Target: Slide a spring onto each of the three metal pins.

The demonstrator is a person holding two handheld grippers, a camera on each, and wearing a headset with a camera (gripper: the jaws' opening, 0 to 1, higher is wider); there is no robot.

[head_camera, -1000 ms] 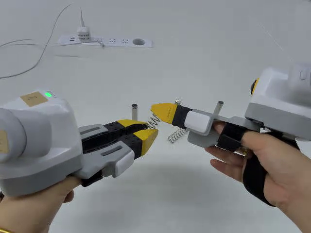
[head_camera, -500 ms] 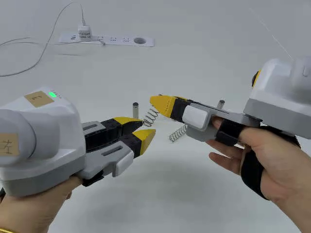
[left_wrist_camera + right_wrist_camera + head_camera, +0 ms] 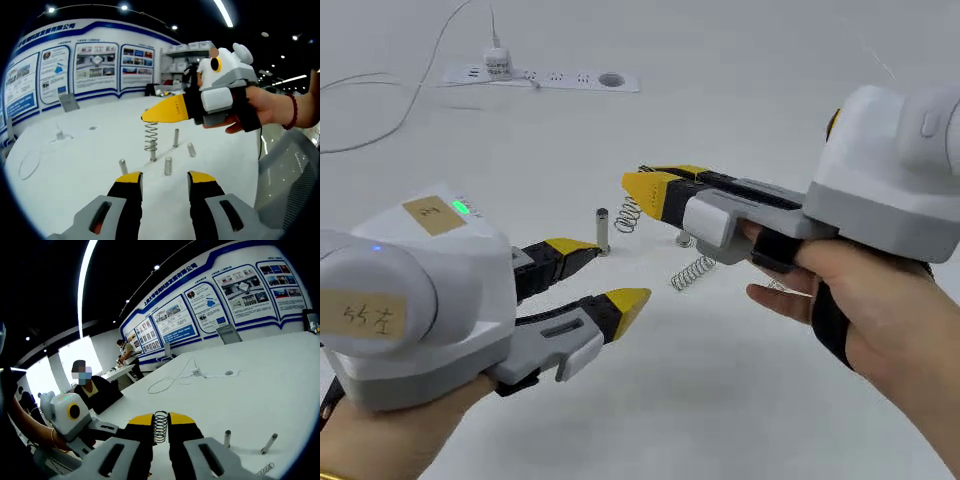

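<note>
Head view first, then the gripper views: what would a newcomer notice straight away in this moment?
The right gripper, held above the white table, pinches a spring that hangs down from its yellow tips. Facing it, the left gripper is open, its jaws apart near an upright metal pin. A second spring lies loose on the table just below the right gripper.

A white table (image 3: 720, 130) carries little: at its far edge a white power strip (image 3: 545, 79) with a cable (image 3: 380, 118) trailing off, and nearer, a metal pin (image 3: 602, 230) standing upright, with a loose spring (image 3: 693, 272) lying near it on its side.
</note>
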